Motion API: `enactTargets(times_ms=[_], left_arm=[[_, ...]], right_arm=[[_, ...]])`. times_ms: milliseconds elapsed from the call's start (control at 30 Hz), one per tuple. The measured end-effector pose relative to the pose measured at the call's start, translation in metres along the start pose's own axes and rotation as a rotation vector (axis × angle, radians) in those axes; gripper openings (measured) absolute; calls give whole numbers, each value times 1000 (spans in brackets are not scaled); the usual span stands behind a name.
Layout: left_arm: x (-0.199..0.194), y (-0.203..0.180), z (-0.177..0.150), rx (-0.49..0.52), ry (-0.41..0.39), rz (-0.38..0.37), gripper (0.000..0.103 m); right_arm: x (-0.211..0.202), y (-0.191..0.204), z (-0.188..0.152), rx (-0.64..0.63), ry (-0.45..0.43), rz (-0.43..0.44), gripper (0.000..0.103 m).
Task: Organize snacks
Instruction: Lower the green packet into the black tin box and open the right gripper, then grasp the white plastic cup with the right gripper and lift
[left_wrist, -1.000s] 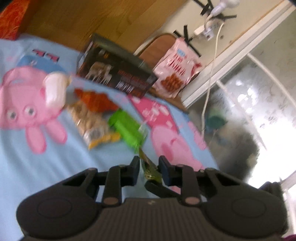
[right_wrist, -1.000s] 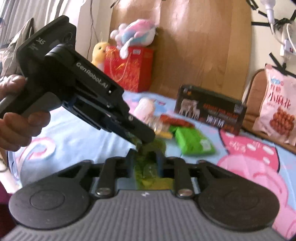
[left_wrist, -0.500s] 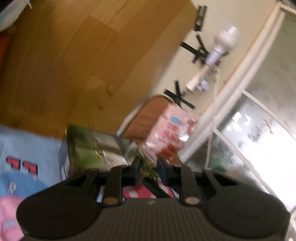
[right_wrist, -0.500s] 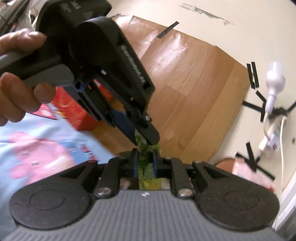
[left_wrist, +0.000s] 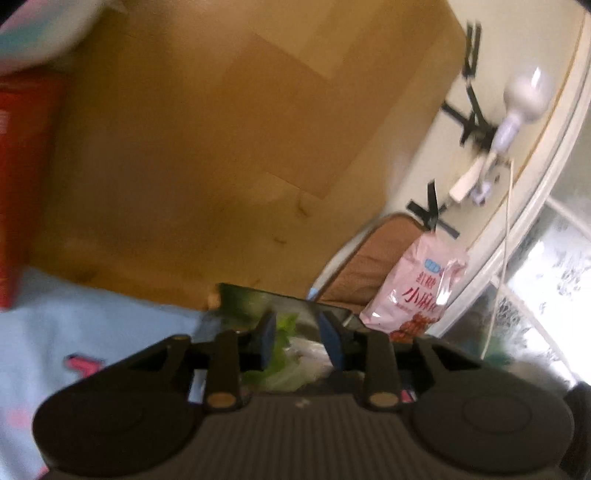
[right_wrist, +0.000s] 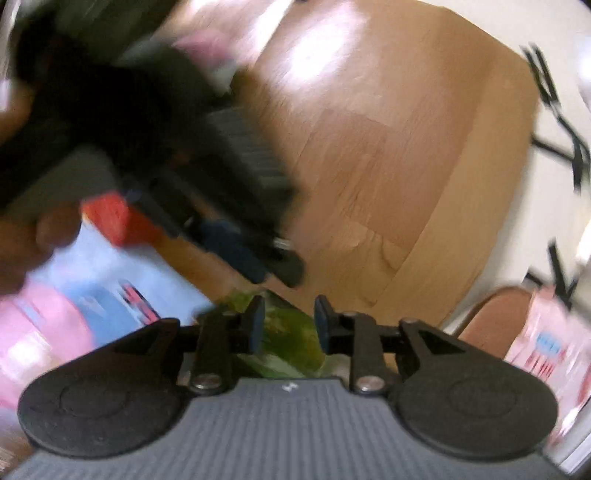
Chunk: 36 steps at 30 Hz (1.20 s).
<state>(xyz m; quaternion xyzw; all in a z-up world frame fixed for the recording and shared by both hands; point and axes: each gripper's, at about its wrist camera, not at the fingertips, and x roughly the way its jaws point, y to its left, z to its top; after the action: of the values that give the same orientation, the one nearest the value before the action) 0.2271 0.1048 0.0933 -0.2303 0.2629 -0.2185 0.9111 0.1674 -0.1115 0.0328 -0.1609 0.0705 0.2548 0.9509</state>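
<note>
Tall wooden headboard (left_wrist: 229, 155) behind the bed, light blue sheet (left_wrist: 92, 321) with pink cartoon print, red box (left_wrist: 22, 177) at left, white bulb (left_wrist: 524, 99) black-taped to the cream wall, white cable (left_wrist: 506, 236) hanging beside the frosted window (left_wrist: 554, 280), brown chair back (left_wrist: 373, 258)

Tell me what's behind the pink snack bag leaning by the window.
The pink snack bag leans against a brown chair back with a pale rim. Above it, black tape strips cross the wall. The chair's seat and legs are hidden by the bag and the tool.
</note>
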Motion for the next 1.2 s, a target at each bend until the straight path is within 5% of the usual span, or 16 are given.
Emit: enactTargets(times_ms=[100,200,400,567,700,1000,1200], left_arm=[[-41,24,-18,-71,-8,50,29],[-57,40,-44,-125,30,80,30],[-48,43,-79,-107,109,123,35],[-52,39,-96,-106,154,112,16],[-69,20,-123,-107,217,58,15],[-100,-32,-192,-86,293,-64,22],[-112,-44,-186,-81,275,-81,35]], right_arm=[[-26,-5,-8,242,82,217,34],[-30,22,-29,285,194,333,34],[-11,67,-41,300,362,352,42],[-14,71,-31,329,408,407,34],[-61,81,-35,193,396,499,34],[-184,69,-72,24,373,469,34],[-198,60,-84,50,343,372,43]])
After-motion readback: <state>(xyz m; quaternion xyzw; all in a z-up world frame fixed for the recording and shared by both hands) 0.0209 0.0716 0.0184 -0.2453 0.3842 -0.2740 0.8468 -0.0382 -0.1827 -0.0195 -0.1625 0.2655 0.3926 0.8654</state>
